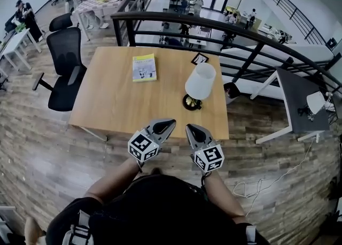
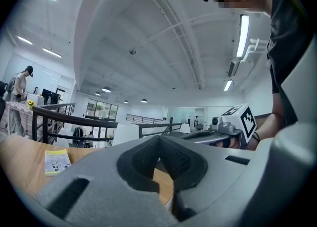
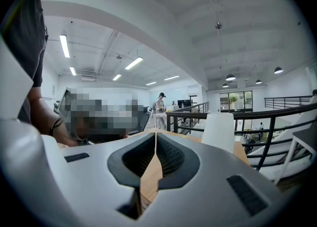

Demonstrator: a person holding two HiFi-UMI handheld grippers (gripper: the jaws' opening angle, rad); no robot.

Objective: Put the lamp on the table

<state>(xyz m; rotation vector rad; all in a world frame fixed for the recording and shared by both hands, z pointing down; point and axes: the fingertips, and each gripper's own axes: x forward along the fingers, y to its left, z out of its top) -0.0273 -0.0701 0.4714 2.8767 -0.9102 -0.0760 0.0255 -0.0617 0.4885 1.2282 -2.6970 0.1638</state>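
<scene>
A lamp with a white shade [image 1: 200,81] and a dark round base stands upright on the right part of the wooden table [image 1: 112,99]. Its shade [image 3: 219,132] also shows in the right gripper view, ahead and to the right. My left gripper [image 1: 168,125] hovers at the table's near edge, jaws shut and empty. Beside it my right gripper [image 1: 190,128] is shut too, with nothing held, just short of the lamp. Both point toward the table.
A yellow booklet [image 1: 144,68] and a small black card [image 1: 199,59] lie on the table's far side. A black office chair [image 1: 67,67] stands left of the table. A dark railing [image 1: 240,35] runs behind it; a grey side table [image 1: 299,102] stands at the right.
</scene>
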